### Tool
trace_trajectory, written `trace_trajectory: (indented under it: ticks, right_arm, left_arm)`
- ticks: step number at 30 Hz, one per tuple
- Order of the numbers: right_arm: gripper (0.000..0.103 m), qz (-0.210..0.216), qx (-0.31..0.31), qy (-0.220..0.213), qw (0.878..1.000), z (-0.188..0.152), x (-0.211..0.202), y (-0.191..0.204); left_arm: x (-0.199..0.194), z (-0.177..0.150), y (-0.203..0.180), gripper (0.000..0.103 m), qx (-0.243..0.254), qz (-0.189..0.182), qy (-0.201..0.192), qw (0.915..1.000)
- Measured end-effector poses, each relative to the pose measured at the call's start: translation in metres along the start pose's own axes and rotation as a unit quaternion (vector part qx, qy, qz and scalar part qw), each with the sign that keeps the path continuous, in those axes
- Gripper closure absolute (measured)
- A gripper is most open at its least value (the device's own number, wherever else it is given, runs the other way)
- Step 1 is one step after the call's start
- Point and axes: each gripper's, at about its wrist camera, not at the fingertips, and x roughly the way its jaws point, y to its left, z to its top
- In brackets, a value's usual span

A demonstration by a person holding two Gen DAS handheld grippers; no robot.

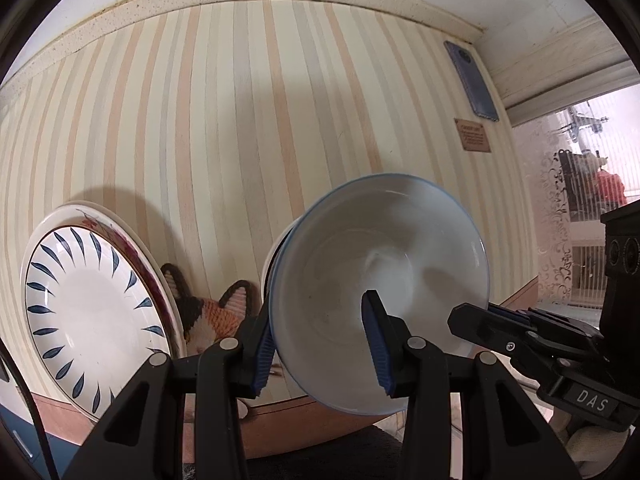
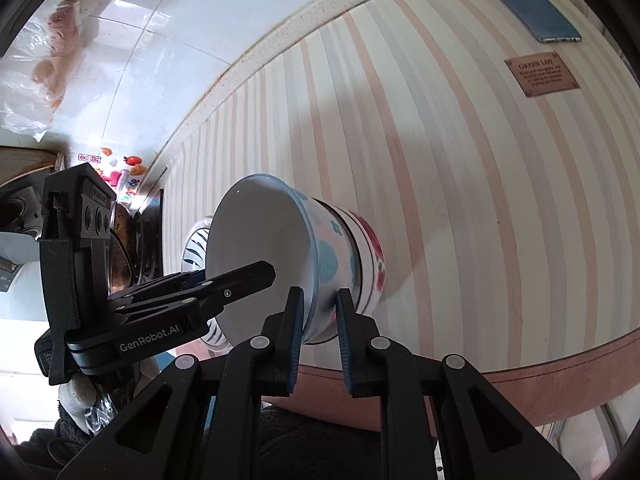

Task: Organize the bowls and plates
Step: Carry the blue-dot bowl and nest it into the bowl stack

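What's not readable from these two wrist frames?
- Left wrist: lower bowl almost fully hidden behind the top bowl.
- Left wrist: cat-face mat partly covered by plate stack.
- Right wrist: small print on the brown plaque too small.
- Right wrist: striped plate mostly behind the left gripper.

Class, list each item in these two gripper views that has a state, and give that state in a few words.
blue-flowered bowl: nested on the red-flowered bowl, rim gripped.
red-flowered bowl: underneath, on the table.
leaf-pattern plate: stacked on another plate.
left gripper: shut on the bowl rim.
right gripper: shut on the bowl rim.
phone: face down.
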Motion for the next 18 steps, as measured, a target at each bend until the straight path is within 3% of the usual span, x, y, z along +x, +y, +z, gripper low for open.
trace_trajectory:
  ticks: [8, 18]
  right_arm:
    - [0.085, -0.012, 0.0, 0.009, 1.0, -0.001, 0.008, 0.0]
    - [0.085, -0.025, 0.005, 0.008, 1.0, -0.003, 0.004, 0.01]
  left_arm:
    - [0.004, -0.002, -0.006, 0.066, 0.019, 0.024, -0.008, 0.9995]
    - [-0.007, -0.011, 0.003, 0.065, 0.021, 0.026, -0.006, 0.9994]
